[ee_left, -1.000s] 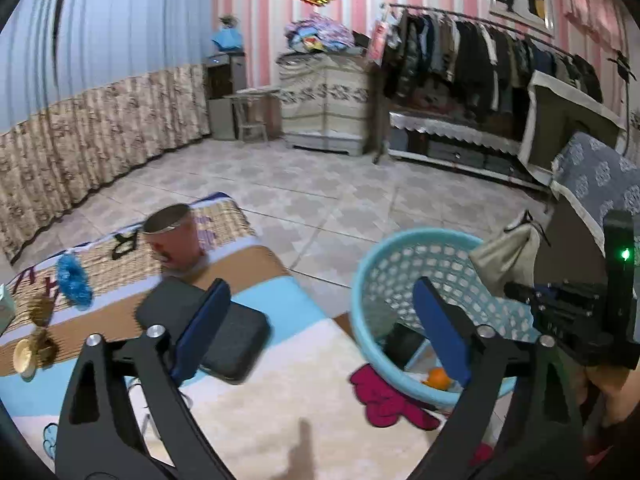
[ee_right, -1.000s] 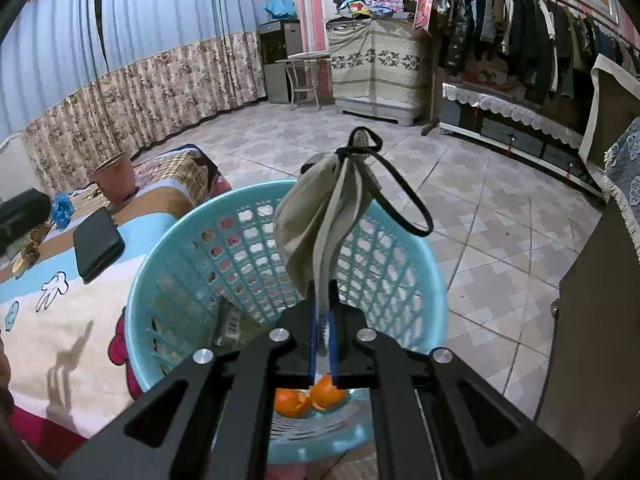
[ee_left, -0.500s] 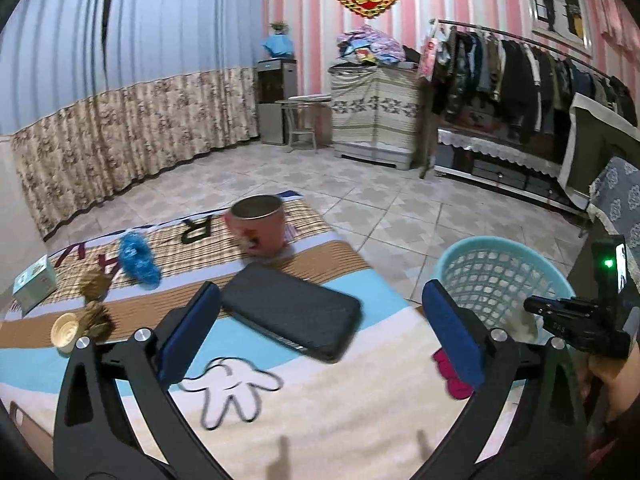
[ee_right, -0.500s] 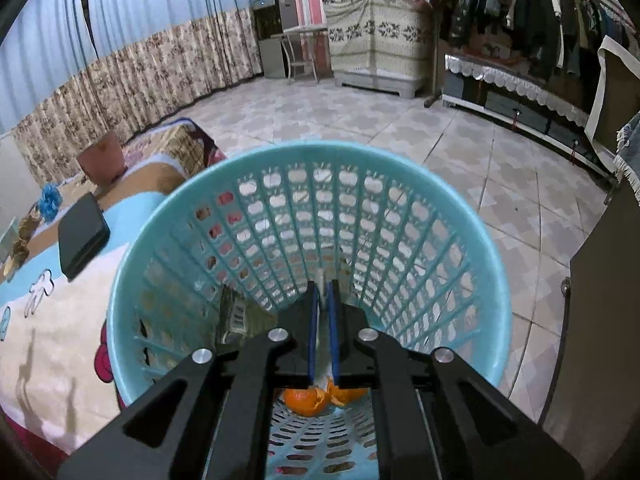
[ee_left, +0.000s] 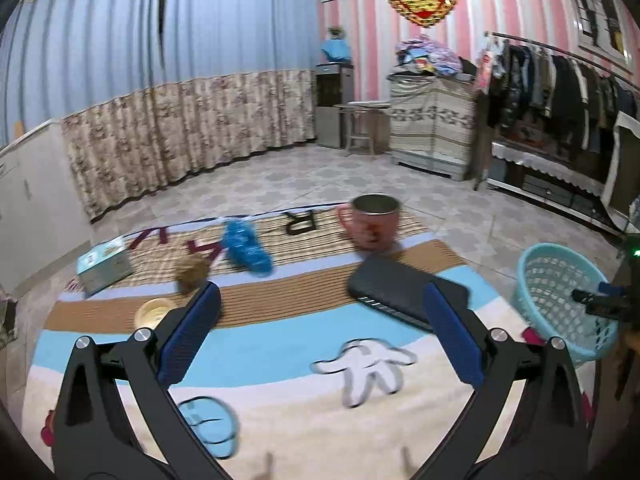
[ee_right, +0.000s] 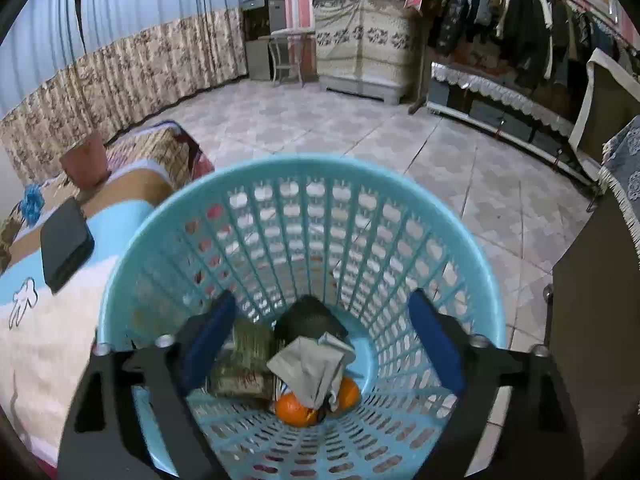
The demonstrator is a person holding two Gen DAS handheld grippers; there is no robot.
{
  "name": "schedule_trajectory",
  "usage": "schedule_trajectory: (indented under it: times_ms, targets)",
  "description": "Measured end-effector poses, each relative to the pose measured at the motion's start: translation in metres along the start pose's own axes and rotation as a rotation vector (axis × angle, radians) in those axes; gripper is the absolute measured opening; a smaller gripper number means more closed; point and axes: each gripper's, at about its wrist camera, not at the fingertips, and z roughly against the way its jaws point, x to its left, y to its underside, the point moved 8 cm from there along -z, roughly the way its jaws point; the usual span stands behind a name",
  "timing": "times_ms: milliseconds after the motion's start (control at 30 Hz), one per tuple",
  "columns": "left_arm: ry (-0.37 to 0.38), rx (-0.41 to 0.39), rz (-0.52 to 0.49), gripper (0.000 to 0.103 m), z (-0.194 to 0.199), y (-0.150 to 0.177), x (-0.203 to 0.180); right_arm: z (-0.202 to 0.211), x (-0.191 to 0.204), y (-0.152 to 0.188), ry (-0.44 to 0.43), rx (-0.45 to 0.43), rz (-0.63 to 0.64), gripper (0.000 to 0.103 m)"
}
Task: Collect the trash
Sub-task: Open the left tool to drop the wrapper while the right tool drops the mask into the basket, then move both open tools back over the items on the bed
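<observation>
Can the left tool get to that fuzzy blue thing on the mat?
Probably yes. The left tool is open and empty, and the fuzzy blue thing lies on the mat ahead of it with nothing on top or in between.

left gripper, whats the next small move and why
Probably ease the open left gripper forward and down toward the brown crumpled scrap on the mat. The grey cloth already lies in the basket, dropped from the right gripper, whose jaws have just been opening.
</observation>
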Motion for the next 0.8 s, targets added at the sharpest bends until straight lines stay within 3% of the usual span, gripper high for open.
schedule_trajectory:
  times_ms: [300, 800]
  targets:
    - [-0.057, -0.010, 0.056, 0.097, 0.013, 0.006, 0.073, 0.025, 0.047, -0.025, -0.007, -0.074, 0.042, 0.095]
    - [-0.157, -0.017, 0.078, 0.097, 0.021, 0.024, 0.148, 0.063, 0.190, -0.028, -0.167, -0.176, 0.188, 0.098]
